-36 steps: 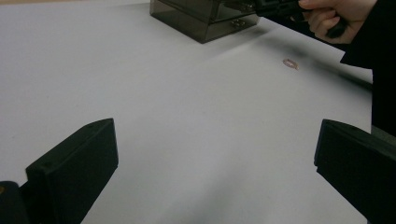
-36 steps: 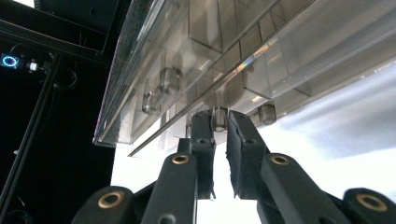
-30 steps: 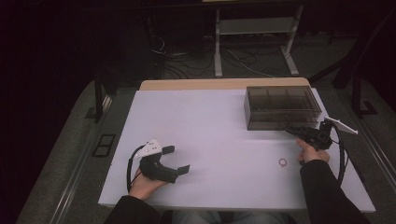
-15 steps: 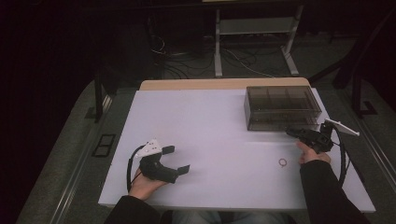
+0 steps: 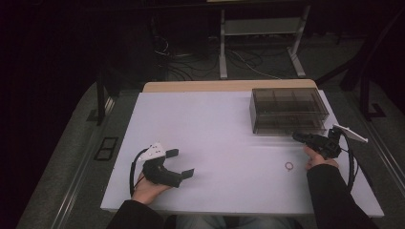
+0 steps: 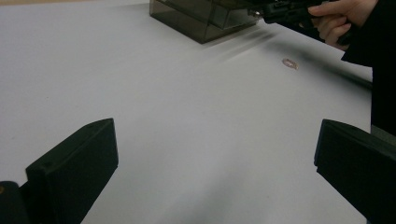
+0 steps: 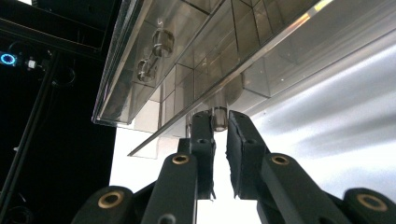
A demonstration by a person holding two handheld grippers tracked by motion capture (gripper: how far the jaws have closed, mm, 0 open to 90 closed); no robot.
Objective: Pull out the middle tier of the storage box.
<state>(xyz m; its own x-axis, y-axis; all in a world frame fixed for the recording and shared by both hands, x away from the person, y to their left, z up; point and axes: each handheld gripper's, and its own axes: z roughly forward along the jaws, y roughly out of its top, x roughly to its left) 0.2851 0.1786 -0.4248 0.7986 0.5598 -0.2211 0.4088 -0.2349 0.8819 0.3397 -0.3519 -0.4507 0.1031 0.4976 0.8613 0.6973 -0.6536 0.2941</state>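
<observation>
A smoky clear drawer box (image 5: 289,110) stands at the back right of the white table (image 5: 215,124). My right gripper (image 5: 297,137) is at its front face. In the right gripper view the two jaws of this gripper (image 7: 219,123) are shut on the small clear knob (image 7: 218,116) of the lower drawer. A second knob (image 7: 154,53) sits on the drawer above it. My left gripper (image 5: 181,163) rests near the front left, open, with nothing between its jaws (image 6: 215,158). A small ring (image 5: 289,166) lies on the table in front of the box.
The left gripper view shows the box (image 6: 201,18), the ring (image 6: 290,63) and the other hand with its gripper (image 6: 256,11) far across the bare tabletop. Metal stand legs (image 5: 258,43) and cables lie on the dark floor behind the table.
Almost nothing differs. The right gripper stays at the box's front with only a slight shift, and the left gripper has not moved.
</observation>
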